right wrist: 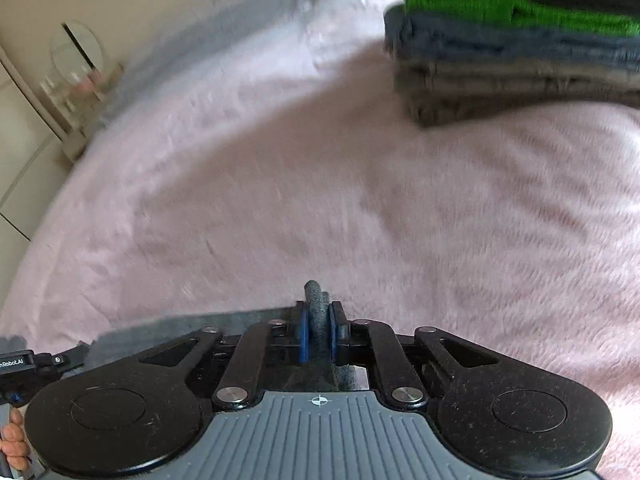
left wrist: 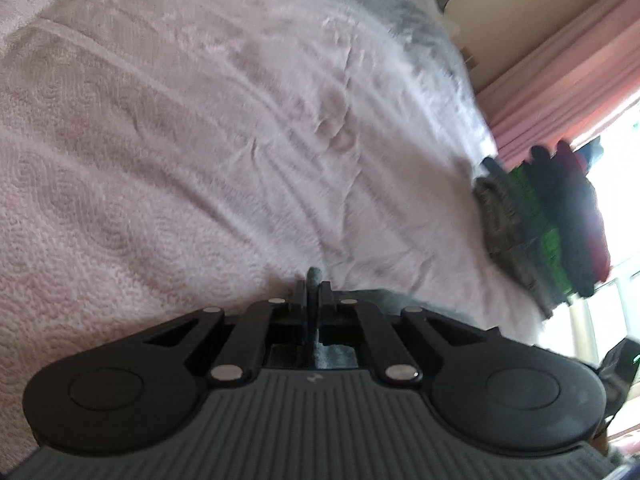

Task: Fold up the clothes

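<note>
Pink bedspread (left wrist: 200,140) bears folded clothes (right wrist: 520,56); both tongs (left wrist: 314,292) (right wrist: 319,320) pinch grey cloth (right wrist: 318,300).

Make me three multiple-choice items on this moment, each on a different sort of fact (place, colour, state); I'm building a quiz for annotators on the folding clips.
1. Where does the stack of folded clothes sit?
A. On the pink bedspread
B. On a wooden chair
C. On the floor

2. What colour is the bright layer in the stack?
A. Yellow
B. Green
C. Orange

3. How is the right gripper?
A. Wide open and empty
B. Out of view
C. Shut on a bunch of grey cloth

Answers:
1 A: in the right wrist view the stack rests directly on the pink bedspread.
2 B: a vivid green band runs above the grey and blue layers.
3 C: its jaws pinch a roll of grey cloth; the left gripper pinches grey cloth likewise.
</note>
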Tool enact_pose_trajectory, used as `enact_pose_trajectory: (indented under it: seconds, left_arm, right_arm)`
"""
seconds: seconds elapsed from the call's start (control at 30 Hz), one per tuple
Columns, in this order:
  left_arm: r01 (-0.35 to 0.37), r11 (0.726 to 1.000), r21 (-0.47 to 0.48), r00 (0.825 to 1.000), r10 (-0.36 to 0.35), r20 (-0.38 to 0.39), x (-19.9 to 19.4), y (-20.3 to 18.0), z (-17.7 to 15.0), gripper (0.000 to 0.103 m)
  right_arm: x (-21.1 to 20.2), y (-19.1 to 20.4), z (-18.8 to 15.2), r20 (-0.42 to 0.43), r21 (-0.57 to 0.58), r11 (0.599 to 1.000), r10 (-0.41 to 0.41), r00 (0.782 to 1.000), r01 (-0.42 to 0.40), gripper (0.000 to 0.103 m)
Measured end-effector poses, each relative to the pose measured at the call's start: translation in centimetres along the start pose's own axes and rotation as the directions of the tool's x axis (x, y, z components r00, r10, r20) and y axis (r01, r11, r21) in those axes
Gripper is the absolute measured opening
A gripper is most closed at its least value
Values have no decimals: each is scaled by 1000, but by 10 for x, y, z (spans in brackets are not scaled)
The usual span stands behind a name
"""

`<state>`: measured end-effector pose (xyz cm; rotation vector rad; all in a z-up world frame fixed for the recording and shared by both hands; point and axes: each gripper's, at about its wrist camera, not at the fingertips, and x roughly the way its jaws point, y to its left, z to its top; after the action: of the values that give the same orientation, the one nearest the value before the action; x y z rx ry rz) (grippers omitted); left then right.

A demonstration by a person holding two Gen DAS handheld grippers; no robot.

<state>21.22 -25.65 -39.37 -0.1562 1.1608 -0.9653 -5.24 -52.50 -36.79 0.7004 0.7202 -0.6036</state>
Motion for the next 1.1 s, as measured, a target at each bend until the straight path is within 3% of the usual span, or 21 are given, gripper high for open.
enact_pose_trajectory:
  seconds: [0.03, 0.07, 0.1, 0.13, 0.23, 0.3, 0.4, 0.47, 0.6, 0.73, 0.87, 0.97, 1.1]
  left_arm:
    - [-21, 1000, 11, 1000, 21, -2, 1, -2, 0, 7]
    - [-50, 999, 21, 999, 50, 14, -3, -6, 0, 8]
    - [-81, 996, 27, 996, 80, 34, -10, -10, 1, 17]
    - [-111, 993, 33, 993, 109, 54, -16, -13, 2, 21]
    - [-142, 988, 62, 983, 133, 123, -43, -28, 2, 23]
    - [-102, 986, 134, 986, 82, 143, -57, -48, -3, 18]
    - [-33, 967, 252, 997, 16, 69, -47, -75, -20, 15]
    - [-48, 946, 320, 999, 41, 30, -26, -84, -33, 15]
    - [-120, 930, 347, 992, 121, 20, 4, -74, -43, 5]
    - [-153, 949, 277, 986, 127, 108, -39, -73, -45, 8]
    - [-165, 947, 277, 981, 129, 143, -95, -80, -64, 8]
    - [-169, 932, 321, 984, 139, 114, -110, -85, -89, 8]
    - [-209, 900, 383, 978, 203, 57, -88, -76, -110, 8]
  right_arm:
    - [3, 1, 0, -19, -7, 1000, -11, 1000, 11, 11]
    - [6, 3, 0, -36, -15, 1000, -23, 999, 22, 37]
    - [-1, 7, 1, -4, -44, 997, -56, 998, 56, 73]
    - [-8, 11, 2, 29, -71, 993, -88, 996, 90, 80]
    - [-32, 23, 2, 89, -140, 981, -125, 988, 136, 79]
    - [-39, 35, -6, 77, -205, 975, -67, 995, 81, 73]
    - [-40, 54, -18, 40, -316, 949, 5, 999, 8, 70]
    - [-20, 61, -29, 3, -389, 921, -14, 1000, 14, 70]
    - [2, 37, -32, -2, -360, 925, -133, 991, 123, 70]
    - [-37, 14, -19, 45, -290, 944, -152, 987, 158, 70]
    - [-81, 40, -41, 13, -339, 941, -7, 1000, 11, 68]
    - [-92, 75, -74, -63, -391, 912, 111, 992, -127, 60]
    - [-91, 74, -91, -77, -402, 913, 46, 996, -73, 57]
